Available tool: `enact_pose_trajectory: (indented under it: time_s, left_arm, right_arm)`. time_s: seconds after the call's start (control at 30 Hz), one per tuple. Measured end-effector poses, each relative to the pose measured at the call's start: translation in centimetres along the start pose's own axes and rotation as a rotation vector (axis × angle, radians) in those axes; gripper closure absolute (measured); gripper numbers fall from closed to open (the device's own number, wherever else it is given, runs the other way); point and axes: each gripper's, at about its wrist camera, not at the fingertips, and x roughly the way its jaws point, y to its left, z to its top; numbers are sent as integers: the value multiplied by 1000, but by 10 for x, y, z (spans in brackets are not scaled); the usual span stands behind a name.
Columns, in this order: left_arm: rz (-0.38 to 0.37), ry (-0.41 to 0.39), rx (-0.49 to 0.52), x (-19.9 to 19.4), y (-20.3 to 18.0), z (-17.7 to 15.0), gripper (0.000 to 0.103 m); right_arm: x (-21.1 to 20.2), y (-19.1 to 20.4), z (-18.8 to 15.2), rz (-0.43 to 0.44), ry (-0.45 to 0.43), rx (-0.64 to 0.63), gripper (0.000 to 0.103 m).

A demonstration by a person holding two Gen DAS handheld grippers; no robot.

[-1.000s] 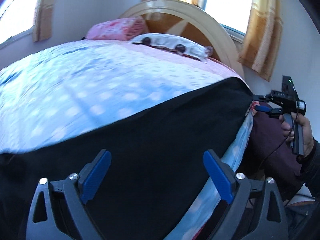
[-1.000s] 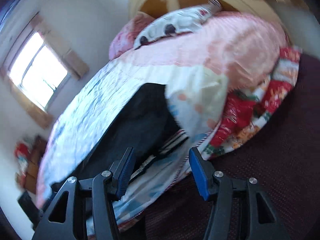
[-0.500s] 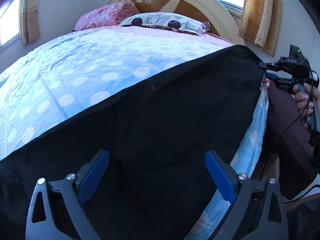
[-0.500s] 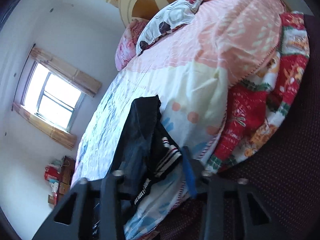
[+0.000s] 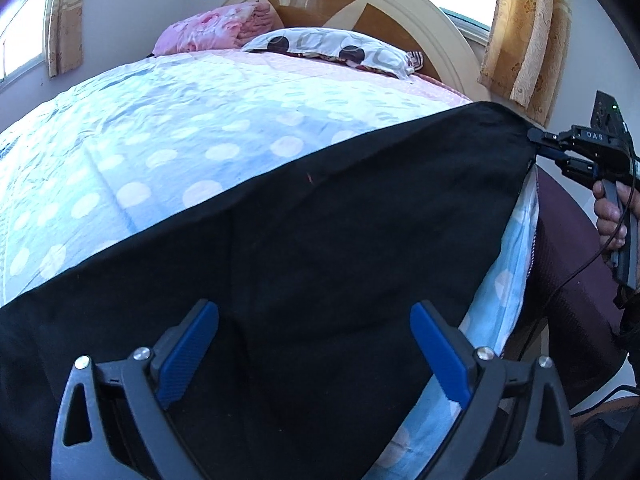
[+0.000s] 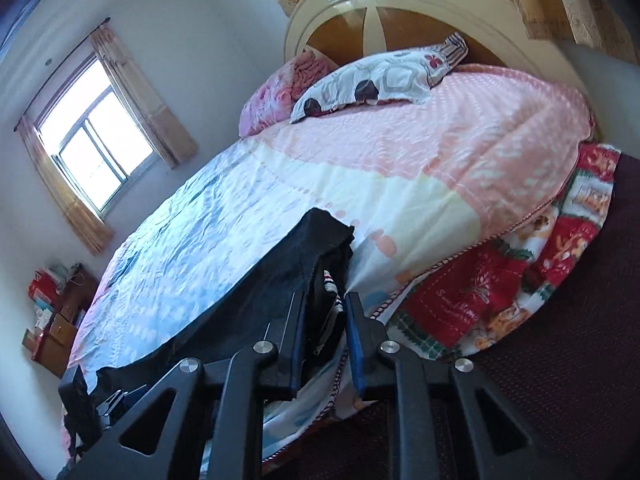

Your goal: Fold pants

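Bed (image 5: 168,152) with blue dotted quilt fills both views; the left wrist view is sharper now than a second ago, when it was smeared by motion. Headboard (image 5: 400,12) and patterned pillow (image 5: 332,46) sit lower in that view than before.

Black pants (image 5: 320,240) lie spread along the near edge of the bed, one end reaching the bed's right-hand corner. They cover more of the left wrist view than a second ago.

Right gripper (image 6: 324,320): a second ago its jaws stood wide with only the pants' edge ahead of them; they have just been closing, and now pinch the pants' waistband end at that corner. In the left wrist view a hand (image 5: 610,216) holds this tool at the cloth's corner.

Left gripper (image 5: 314,344): jaws wide apart above the pants, nothing between them, same spread as before.
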Motion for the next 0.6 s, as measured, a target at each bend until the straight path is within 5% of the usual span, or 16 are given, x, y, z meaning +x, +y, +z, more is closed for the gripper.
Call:
enact_pose_trajectory:
  time_s: [0.17, 0.6]
  left_arm:
    - [-5, 0, 5, 1, -1, 0, 1]
    - [-6, 2, 15, 3, -2, 2, 0]
  right_arm:
    - [4, -22, 3, 95, 38, 123, 81]
    - [16, -55, -1, 176, 133, 302, 70]
